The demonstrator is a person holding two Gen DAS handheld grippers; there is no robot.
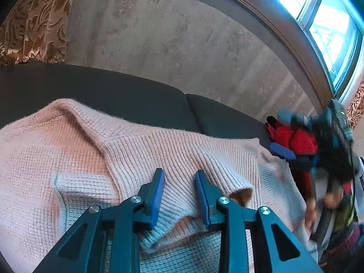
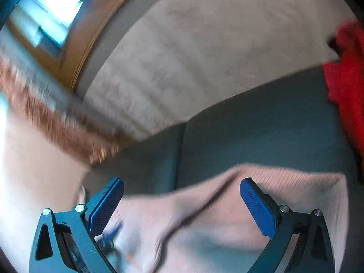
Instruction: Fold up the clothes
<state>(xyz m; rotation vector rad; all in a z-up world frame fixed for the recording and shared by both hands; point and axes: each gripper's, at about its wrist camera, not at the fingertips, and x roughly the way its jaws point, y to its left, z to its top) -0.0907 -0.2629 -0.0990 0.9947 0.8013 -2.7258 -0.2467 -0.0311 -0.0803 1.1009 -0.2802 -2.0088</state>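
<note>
Your left gripper (image 1: 179,195) has its pads a narrow gap apart with the ribbed sleeve cuff (image 1: 227,177) of the pink sweater (image 1: 68,150) bunched between them; I can't tell if they truly pinch it. The sleeve runs from there toward two o'clock. Your right gripper (image 2: 182,207) has its jaws spread wide and holds nothing, with knit under it at six o'clock. The sweater lies on the dark sofa seat (image 1: 113,93), so your left is nearer the cuff.

- Left wrist view: close, angled down over pink sweater (image 1: 141,150), window (image 1: 327,22) upper right.
- Right wrist view: blurred, same sweater (image 2: 227,204), dark sofa seat (image 2: 250,136), window (image 2: 59,2) upper left.
</note>
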